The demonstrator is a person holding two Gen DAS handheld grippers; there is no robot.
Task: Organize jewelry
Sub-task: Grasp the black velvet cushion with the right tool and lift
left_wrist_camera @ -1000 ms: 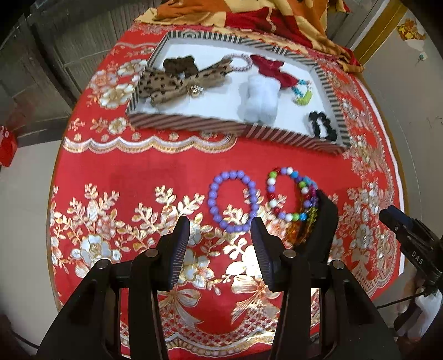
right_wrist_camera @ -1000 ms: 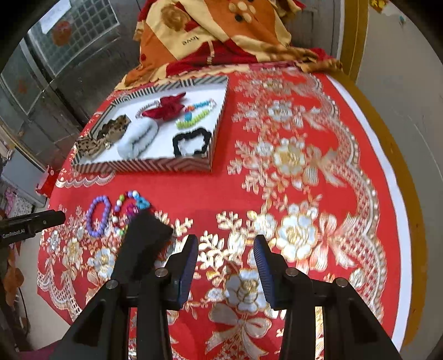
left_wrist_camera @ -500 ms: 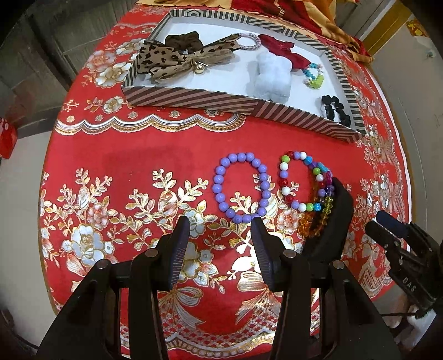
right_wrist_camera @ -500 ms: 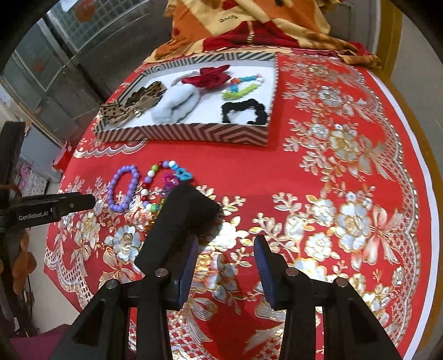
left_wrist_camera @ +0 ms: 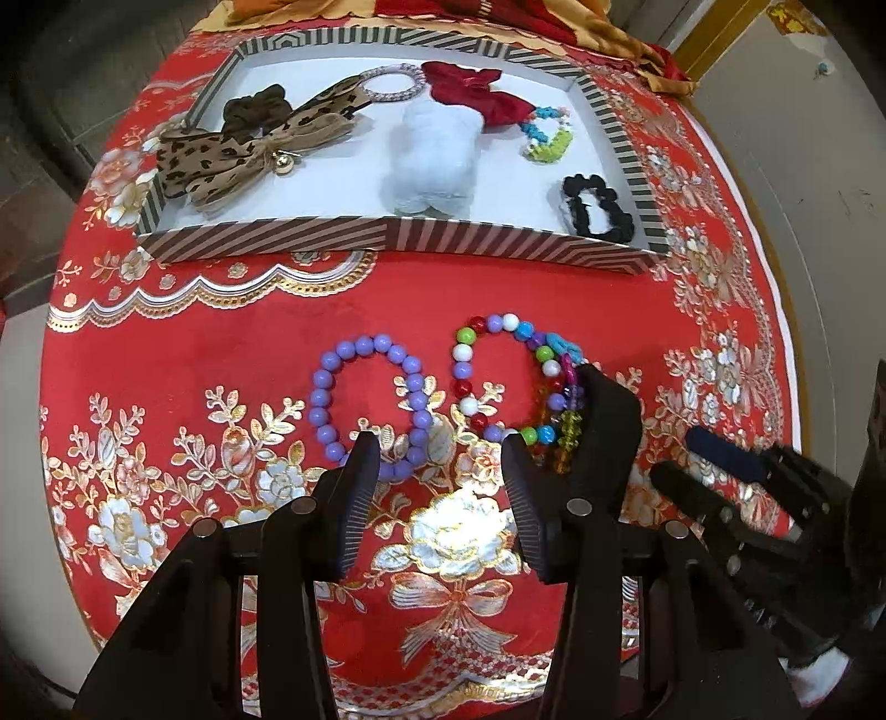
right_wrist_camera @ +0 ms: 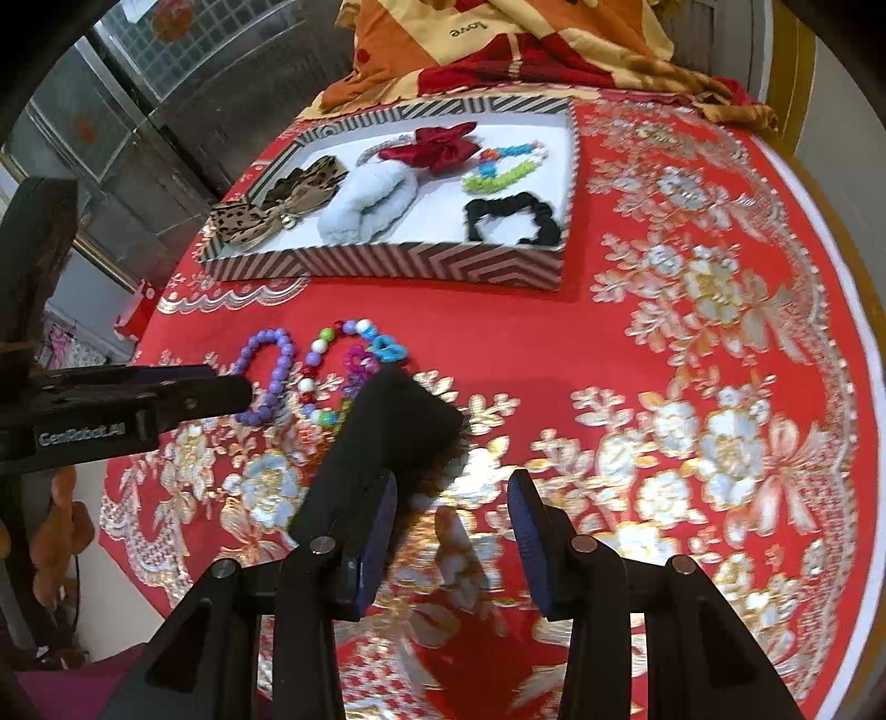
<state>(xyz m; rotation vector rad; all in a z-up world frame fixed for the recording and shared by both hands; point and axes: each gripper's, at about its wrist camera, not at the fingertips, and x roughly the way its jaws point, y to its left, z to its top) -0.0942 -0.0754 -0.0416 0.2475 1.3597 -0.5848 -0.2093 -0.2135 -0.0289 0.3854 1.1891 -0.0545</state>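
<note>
A purple bead bracelet and a multicoloured bead bracelet lie side by side on the red cloth. A black block rests against the multicoloured one and hides part of some amber beads. My left gripper hovers open just short of both bracelets, its left finger covering the purple one's near edge. My right gripper is open and empty over the cloth, with the black block just beyond its left finger. The purple bracelet lies further left.
A striped tray at the back holds a leopard bow, a white fluffy scrunchie, a red scrunchie, a black scrunchie and a small bead bracelet. An orange blanket lies behind it. The table edge curves round on the right.
Both grippers have come forward and lower toward the bracelets and the black block. The right gripper now sits closer beside the left. Both sets of jaws are unchanged.
</note>
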